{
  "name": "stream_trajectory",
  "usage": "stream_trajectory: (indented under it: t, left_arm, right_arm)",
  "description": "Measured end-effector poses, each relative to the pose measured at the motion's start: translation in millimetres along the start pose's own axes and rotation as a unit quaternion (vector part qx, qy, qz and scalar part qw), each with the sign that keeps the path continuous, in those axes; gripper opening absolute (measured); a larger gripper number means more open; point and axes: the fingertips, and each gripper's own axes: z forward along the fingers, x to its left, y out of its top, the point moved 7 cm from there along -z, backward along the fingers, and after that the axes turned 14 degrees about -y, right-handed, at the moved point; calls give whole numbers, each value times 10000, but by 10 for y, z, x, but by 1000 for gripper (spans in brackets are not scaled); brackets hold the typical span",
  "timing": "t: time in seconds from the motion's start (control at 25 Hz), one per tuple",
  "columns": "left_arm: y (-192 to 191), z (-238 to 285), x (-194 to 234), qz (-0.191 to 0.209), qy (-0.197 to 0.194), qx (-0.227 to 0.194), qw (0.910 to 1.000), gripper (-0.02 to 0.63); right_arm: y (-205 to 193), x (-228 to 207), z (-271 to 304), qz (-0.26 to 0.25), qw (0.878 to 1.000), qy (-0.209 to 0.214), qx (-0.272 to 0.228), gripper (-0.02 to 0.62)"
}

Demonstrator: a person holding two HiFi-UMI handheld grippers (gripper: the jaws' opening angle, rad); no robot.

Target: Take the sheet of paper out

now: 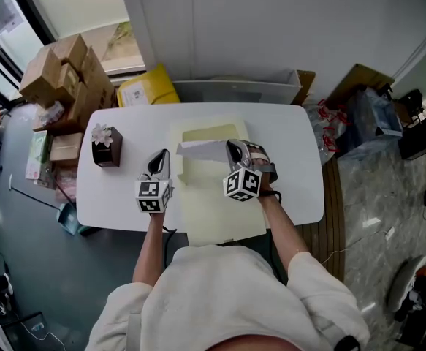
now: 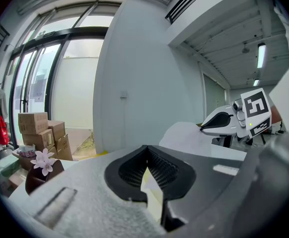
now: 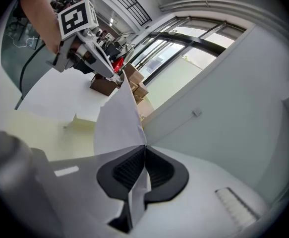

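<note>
fingers shut both sides: pinching the sheet with right gripper to lift it out, clamping folder edge with left gripper, probably as anchor.

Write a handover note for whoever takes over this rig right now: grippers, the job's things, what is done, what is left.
Left gripper: shut on an edge of the pale yellow folder, which lies on the white table.
Right gripper: shut on the white sheet, held raised above the folder.
Done: sheet gripped and lifted.
Left: draw it fully clear. I cannot tell whether its far edge is free of the folder.
</note>
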Motion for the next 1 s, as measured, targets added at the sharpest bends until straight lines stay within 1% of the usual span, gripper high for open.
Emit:
stream_trajectory:
  t: [0.16, 0.24, 0.32, 0.4, 0.48, 0.56, 0.64, 0.76, 0.8, 0.88, 1.0]
  left_arm:
    - [124, -5, 37, 98, 25, -93, 9999, 6]
    - [174, -6, 65, 175, 62, -141, 9997, 6]
    - [227, -5, 83, 222, 82, -179, 9996, 6]
    - [278, -2, 90, 239, 83, -204, 9995, 6]
    - [319, 7, 83, 226, 69, -210, 9995, 6]
    - [351, 12, 77, 257, 69, -223, 9994, 6]
    - [373, 14, 74, 319, 76, -244, 9992, 6]
    - [394, 13, 76, 423, 91, -249, 9988, 6]
    - [399, 13, 72, 435, 90, -247, 9987, 6]
    - [407, 18, 59, 427, 76, -248, 9988, 6]
    - [414, 35, 32, 446, 26, -213, 9988, 6]
  right_arm:
    - [97, -156, 35, 250, 9996, -135, -82, 6]
    - [139, -233, 48, 497, 9985, -184, -131, 6]
    - [177, -310, 60, 874, 9959, -172, -169, 6]
    - [212, -380, 64, 1284, 9915, -67, -205, 6]
    - [236, -455, 67, 1772, 9839, 66, -224, 6]
    - [240, -549, 63, 2417, 9700, 147, -206, 6]
    - [211, -655, 57, 3104, 9503, 151, -211, 5]
    - [112, -801, 71, 3941, 9186, -8, -288, 5]
    - [74, -838, 69, 4155, 9091, -62, -297, 5]
    - [3, -897, 54, 4471, 8938, -152, -307, 5]
    - [-101, -948, 3, 4762, 8782, -306, -323, 5]
